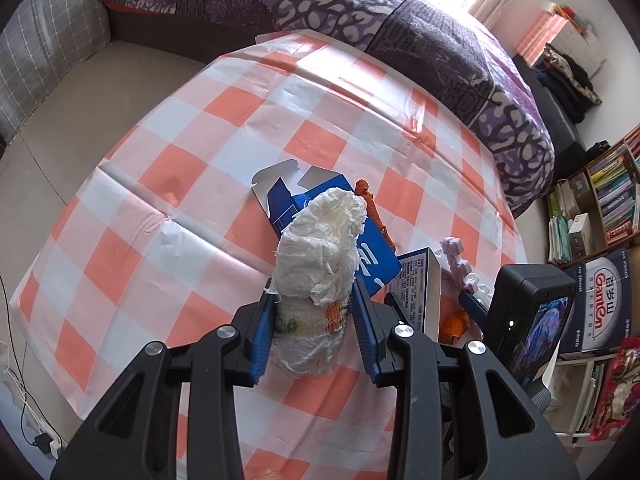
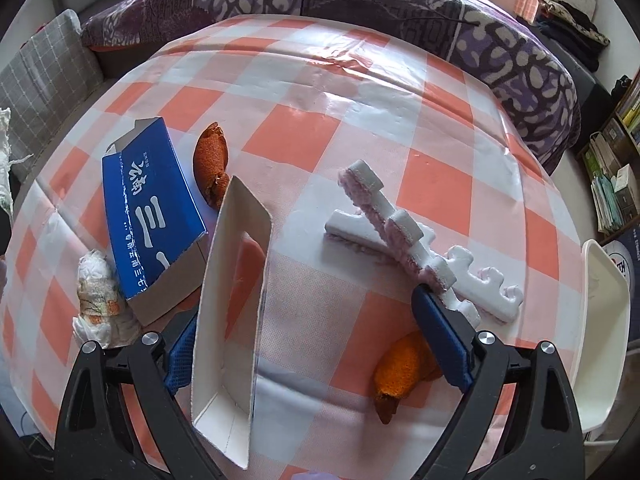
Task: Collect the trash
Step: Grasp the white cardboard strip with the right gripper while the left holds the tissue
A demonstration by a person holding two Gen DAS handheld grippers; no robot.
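Trash lies scattered over the checked tabletop point(image 2: 400, 128), and one piece is already in hand: the left gripper point(image 1: 314, 312) has its jaws clamped on a crumpled tissue wad point(image 1: 320, 256), which stands up between the blue pads point(image 1: 264, 332) and bulges well past their tips. Just beyond those jaws sit a blue carton point(image 1: 380, 256) with torn flaps and a strip of orange peel point(image 1: 372, 208) against its far side. The right gripper point(image 2: 316, 332) has its jaws spread wide, with a white open box point(image 2: 232, 300) standing between them, close to the left pad; I cannot tell whether that pad touches it (the right pad is clear of it). White foam pieces point(image 2: 400, 236) lie just ahead of the right jaw, another orange peel point(image 2: 396, 376) just beneath it, and a second tissue wad point(image 2: 100, 292) beside the blue carton point(image 2: 148, 208), off to the left of the jaws. The tissue is soft and held low, so its loose top could tear or slump free on the way to a bin. The box is light and thin-walled: closing on it may crush it or tip it away, and the right jaw could snag the foam.
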